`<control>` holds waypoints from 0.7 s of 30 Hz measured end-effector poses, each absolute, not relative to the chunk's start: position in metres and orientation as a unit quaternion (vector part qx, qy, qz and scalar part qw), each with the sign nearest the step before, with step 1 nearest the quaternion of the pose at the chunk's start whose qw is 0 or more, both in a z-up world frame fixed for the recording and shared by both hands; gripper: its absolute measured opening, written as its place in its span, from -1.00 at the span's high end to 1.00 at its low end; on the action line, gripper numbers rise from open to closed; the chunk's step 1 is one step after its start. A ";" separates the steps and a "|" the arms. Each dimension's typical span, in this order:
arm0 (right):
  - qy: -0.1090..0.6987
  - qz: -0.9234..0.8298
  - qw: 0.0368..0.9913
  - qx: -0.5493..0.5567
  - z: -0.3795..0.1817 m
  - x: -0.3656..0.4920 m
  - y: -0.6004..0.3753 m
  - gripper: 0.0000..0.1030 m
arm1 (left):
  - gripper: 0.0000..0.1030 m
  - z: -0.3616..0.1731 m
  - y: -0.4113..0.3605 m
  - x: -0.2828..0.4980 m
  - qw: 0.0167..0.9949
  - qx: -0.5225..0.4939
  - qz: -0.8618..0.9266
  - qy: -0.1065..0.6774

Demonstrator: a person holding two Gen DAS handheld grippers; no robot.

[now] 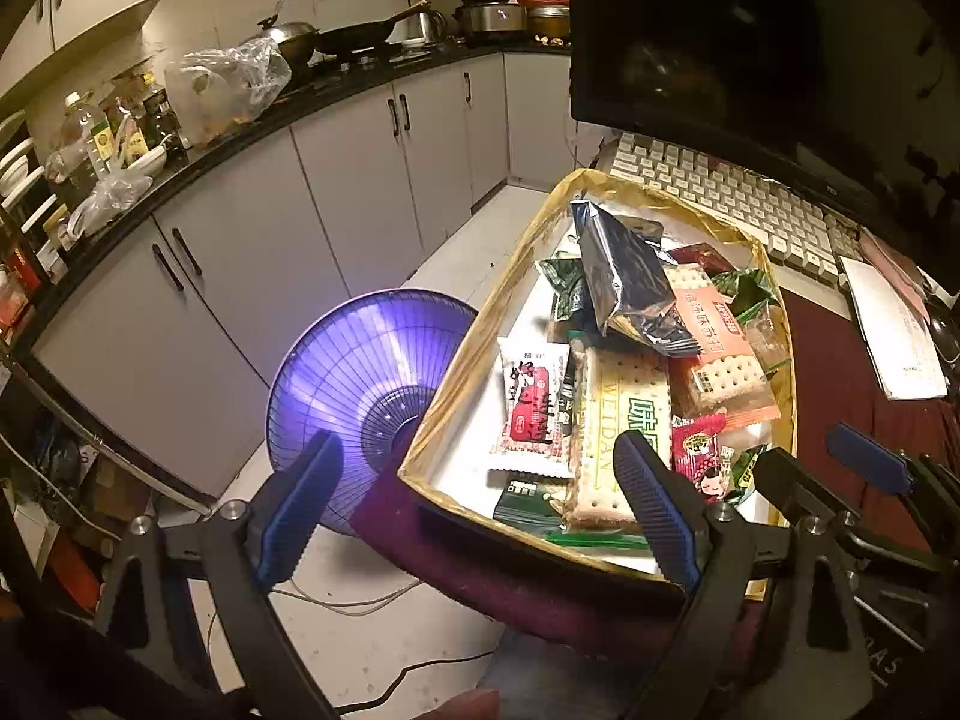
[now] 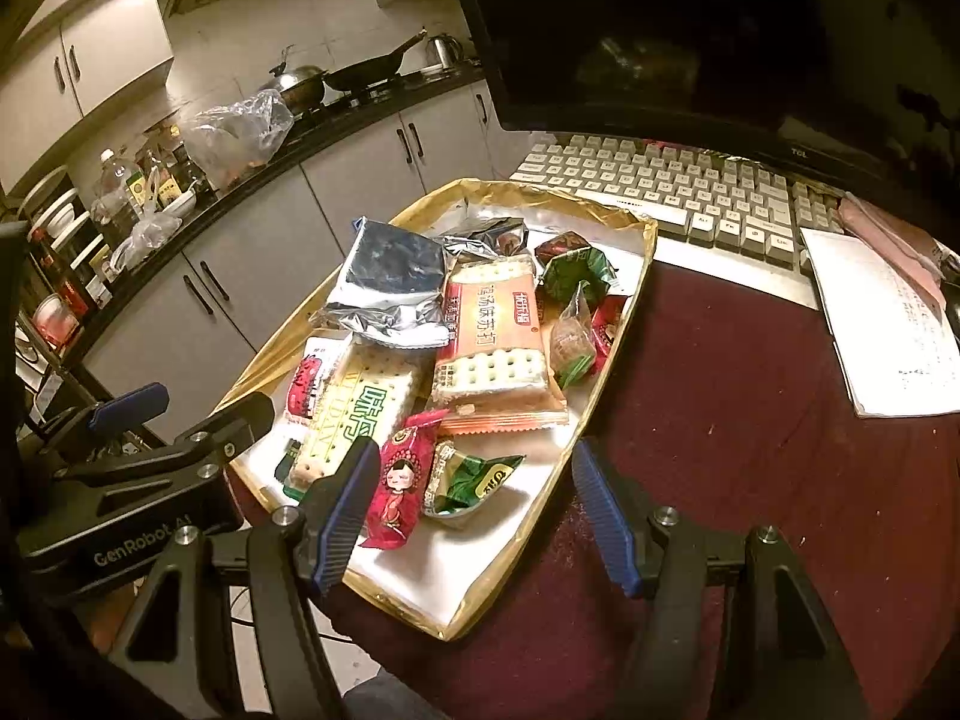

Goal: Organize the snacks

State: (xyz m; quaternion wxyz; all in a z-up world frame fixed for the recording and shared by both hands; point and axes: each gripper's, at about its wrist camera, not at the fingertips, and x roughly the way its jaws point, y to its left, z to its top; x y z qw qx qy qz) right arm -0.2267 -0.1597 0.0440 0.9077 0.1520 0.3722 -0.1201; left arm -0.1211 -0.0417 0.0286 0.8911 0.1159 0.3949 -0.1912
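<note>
Nearby, keyboard [image 2: 660,192] behind snack tray [image 2: 624,324].

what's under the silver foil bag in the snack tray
The silver bag lies on the orange cracker pack and the green-lettered cracker pack. Anything directly beneath it is hidden.

A dark monitor [image 2: 690,30] stands at the back of the maroon-covered surface [image 2: 750,450], with a white keyboard [image 2: 660,192] just in front of it. A sheet of paper [image 2: 888,324] lies to the right of the keyboard. On the floor beside the surface stands a heater dish glowing violet [image 1: 360,384]. Grey cabinets [image 1: 360,180] carry a black kitchen counter [image 1: 252,132] holding a wok [image 1: 360,33], a plastic bag [image 1: 222,84] and bottles [image 1: 90,138].
</note>
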 end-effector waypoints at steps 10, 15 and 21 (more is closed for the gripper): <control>0.381 -0.127 0.903 0.150 0.042 -0.223 -0.155 -0.29 | -0.78 0.026 -0.037 -0.117 0.890 0.110 -0.190 0.399; 0.384 -0.131 0.901 0.150 0.041 -0.222 -0.154 -0.29 | -0.78 0.026 -0.036 -0.117 0.891 0.111 -0.190 0.397; 0.386 -0.131 0.900 0.151 0.040 -0.221 -0.154 -0.29 | -0.78 0.026 -0.036 -0.117 0.891 0.111 -0.189 0.398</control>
